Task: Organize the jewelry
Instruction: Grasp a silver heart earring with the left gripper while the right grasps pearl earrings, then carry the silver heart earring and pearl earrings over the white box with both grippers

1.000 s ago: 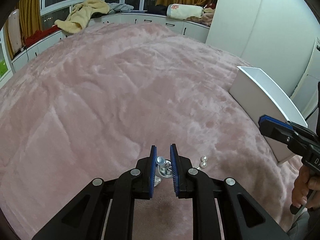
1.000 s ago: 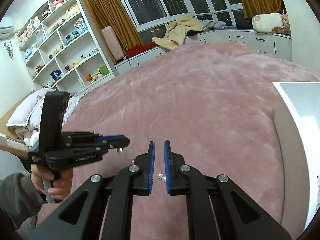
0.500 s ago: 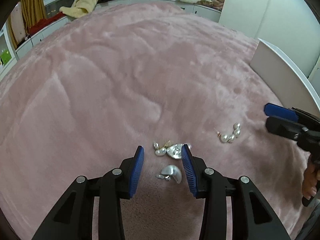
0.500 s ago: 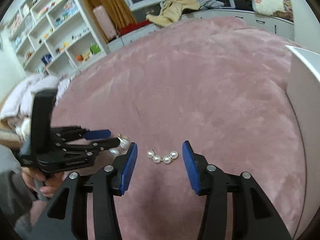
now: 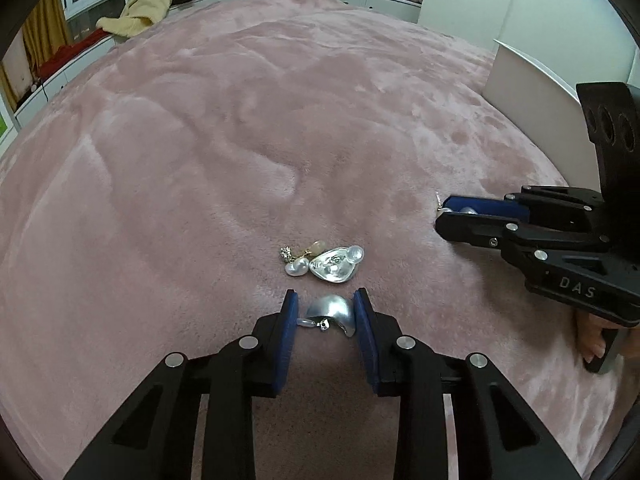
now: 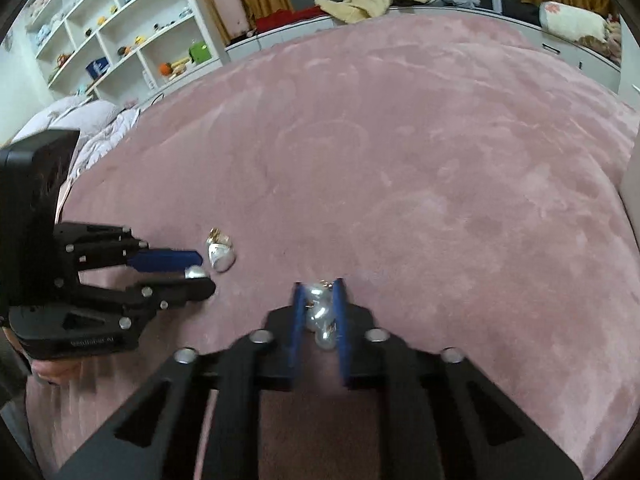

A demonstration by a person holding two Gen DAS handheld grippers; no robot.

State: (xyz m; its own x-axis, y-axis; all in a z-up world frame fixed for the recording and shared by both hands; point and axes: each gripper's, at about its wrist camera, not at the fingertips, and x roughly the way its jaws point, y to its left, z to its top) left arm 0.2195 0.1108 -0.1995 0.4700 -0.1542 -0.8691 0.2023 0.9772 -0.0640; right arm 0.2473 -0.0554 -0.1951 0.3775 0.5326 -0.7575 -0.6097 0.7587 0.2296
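Both your grippers have come down onto the jewelry in the last second. A second ago your left gripper point(image 5: 326, 308) hung above the pieces with its fingers almost together; half a second ago they were spread wide over the pile. Now the 2 blue pads bracket the curved silver earring point(image 5: 332, 314) on the pink plush blanket point(image 5: 240, 140), each pad at or just beside its edge. I judge the squeeze not finished, since the earring seems to lie on the pile rather than hang from the pads.

Your right gripper point(image 6: 319, 304) has moved further. Half a second ago its fingers stood wide around the pearl strand; now they have narrowed onto the pearl strand point(image 6: 320, 316), with pearls packed between the pads. In the left wrist view the same gripper point(image 5: 448, 216) shows a pearl peeking out at its tip. The picture is blurred, so whether the strand is off the blanket I cannot tell.

The other pieces lie together just ahead of your left gripper: a silver heart-shaped piece point(image 5: 334, 266) touching a small pearl drop earring point(image 5: 296, 267) with a gold-toned bit beside it.

So 2 pieces are being picked at once. A white box point(image 5: 520, 92) stands at the right edge of the blanket, perhaps the place for them.
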